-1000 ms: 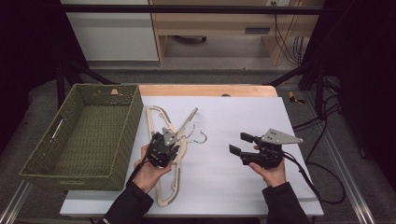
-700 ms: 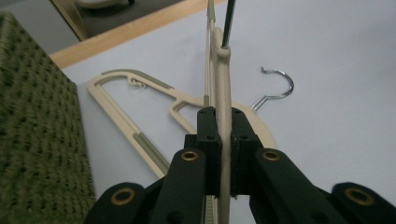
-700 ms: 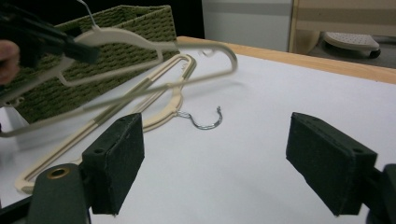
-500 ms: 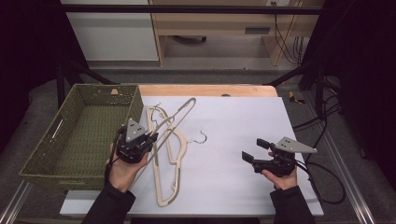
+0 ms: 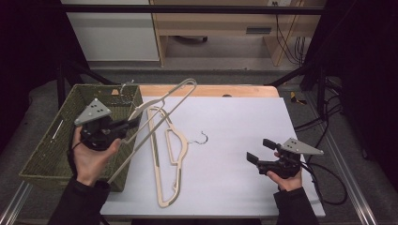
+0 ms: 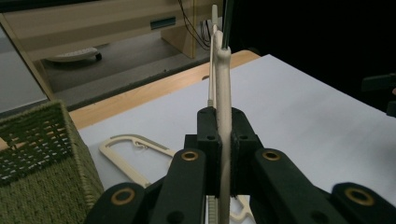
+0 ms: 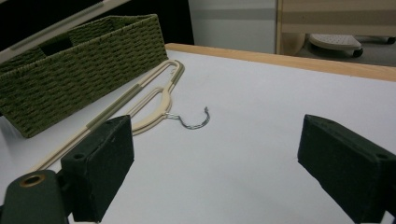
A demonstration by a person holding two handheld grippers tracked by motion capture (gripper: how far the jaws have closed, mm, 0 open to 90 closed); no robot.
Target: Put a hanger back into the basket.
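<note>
My left gripper [image 5: 130, 124] is shut on the bar of a cream hanger [image 5: 162, 105] and holds it tilted above the table's left edge. The hanger's metal hook [image 5: 125, 87] hangs over the green wicker basket [image 5: 47, 150]. In the left gripper view the jaws clamp that hanger [image 6: 223, 93] edge-on, with the left gripper [image 6: 223, 144] shut tight. A second cream hanger [image 5: 168, 154] lies flat on the white table [image 5: 244, 117], its wire hook [image 5: 202, 137] pointing right. My right gripper [image 5: 257, 151] is open at the near right, well apart from the lying hanger [image 7: 156, 102]; nothing sits between the right gripper [image 7: 224, 172] jaws.
The basket [image 7: 79, 65] stands along the table's left side, its wall close to both hangers. A wooden strip [image 5: 211, 90] marks the table's far edge. Cables trail off the table at the right [image 5: 324, 178].
My left gripper has lifted one hanger off the table and carried it left and up toward the basket. The right gripper drew back to the near right, open.
</note>
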